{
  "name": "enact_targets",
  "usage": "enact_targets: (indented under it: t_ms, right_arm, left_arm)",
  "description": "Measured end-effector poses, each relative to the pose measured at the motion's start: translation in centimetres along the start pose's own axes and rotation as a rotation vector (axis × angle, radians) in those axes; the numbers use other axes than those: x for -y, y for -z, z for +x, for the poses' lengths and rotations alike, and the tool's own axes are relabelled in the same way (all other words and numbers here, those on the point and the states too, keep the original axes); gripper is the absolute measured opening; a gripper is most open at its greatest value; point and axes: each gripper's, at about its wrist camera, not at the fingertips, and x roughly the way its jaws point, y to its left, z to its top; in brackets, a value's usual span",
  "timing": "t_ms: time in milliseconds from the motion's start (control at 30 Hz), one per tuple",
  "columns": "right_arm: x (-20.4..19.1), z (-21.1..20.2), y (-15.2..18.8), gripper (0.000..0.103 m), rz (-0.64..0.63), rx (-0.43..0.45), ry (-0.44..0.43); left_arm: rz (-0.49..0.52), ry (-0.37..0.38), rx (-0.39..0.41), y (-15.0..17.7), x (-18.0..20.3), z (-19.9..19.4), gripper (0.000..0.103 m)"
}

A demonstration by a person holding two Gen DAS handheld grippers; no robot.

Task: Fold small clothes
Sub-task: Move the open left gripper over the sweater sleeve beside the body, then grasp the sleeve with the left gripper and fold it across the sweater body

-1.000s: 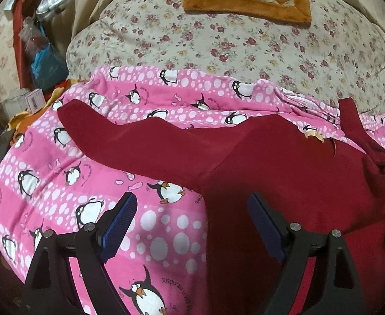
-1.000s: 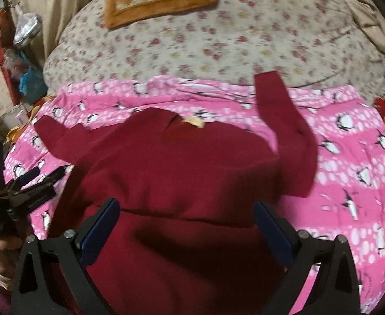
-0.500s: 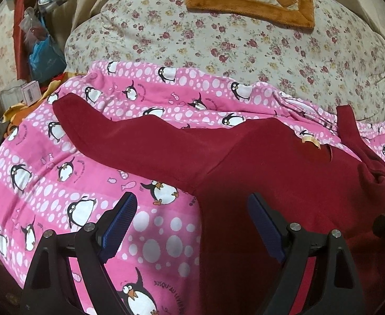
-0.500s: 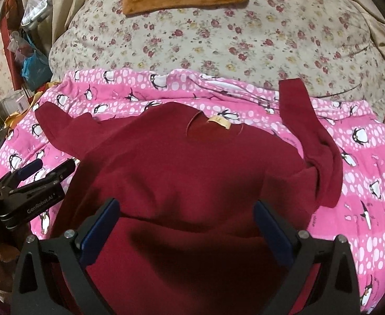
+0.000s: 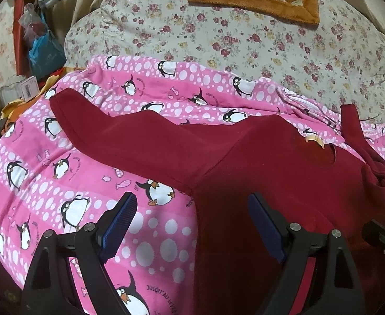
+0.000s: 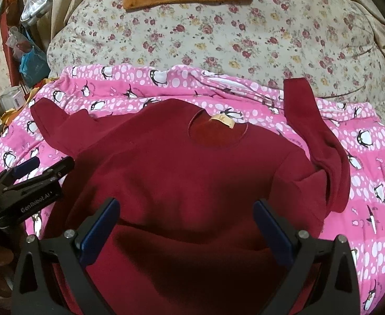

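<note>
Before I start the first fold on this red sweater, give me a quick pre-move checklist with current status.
1. Left gripper open, empty: ok.
2. Right gripper open, empty: ok.
3. Red sweater lying front up on pink penguin blanket, neck label showing: ok.
4. Left-side sleeve spread flat: ok.
5. Right-side sleeve flat: not ok, doubled over and bunched.
6. Hem smooth: cannot tell, hidden under the grippers.

Left tool [image 5: 192,220] jaws spread wide, empty. Right tool [image 6: 187,223] likewise wide apart, empty, held level beside left.
</note>
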Motion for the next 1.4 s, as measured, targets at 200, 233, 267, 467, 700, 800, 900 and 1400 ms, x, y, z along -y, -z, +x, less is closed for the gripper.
enact_targets:
  t_ms: [200,233,267,467,700,800,900,1400]
  right_arm:
    - [0.2,0.9,0.3,0.103,0.014,0.001,0.013]
    - [0.1,1.0,0.3,0.103,0.011,0.0,0.011]
    - [0.0,1.1,0.3,0.103,0.006,-0.001,0.011]
    - [-0.6,1.8,0.5,0.103,-0.016,-0.007,0.018]
    - [-1.1,2.0,0.4,0.103,-0.019,-0.004,0.0]
    - [-1.5,2.2,0.4,0.103,-0.026,-0.005,-0.005]
    - [-1.8,2.3,0.4,0.103,-0.034,-0.006,-0.007]
    - [-2.5,3.2,-0.1,0.103,-0.018,-0.017,-0.017]
  left_arm:
    - [0.0,-0.013,-0.015,0.0,0.2,0.5,0.07]
    - [-0.005,-0.011,-0.019,0.0,0.1,0.6,0.07]
    - [-0.013,-0.009,-0.024,0.0,-0.1,0.7,0.07]
    - [-0.03,-0.016,-0.022,-0.1,-0.4,0.7,0.07]
    - [-0.047,-0.018,-0.036,-0.3,-0.7,1.0,0.07]
    - [-0.05,-0.021,-0.041,-0.3,-0.7,1.2,0.07]
    - [-0.056,-0.023,-0.044,-0.3,-0.8,1.3,0.07]
    - [-0.062,-0.041,-0.044,-0.4,-1.7,1.6,0.07]
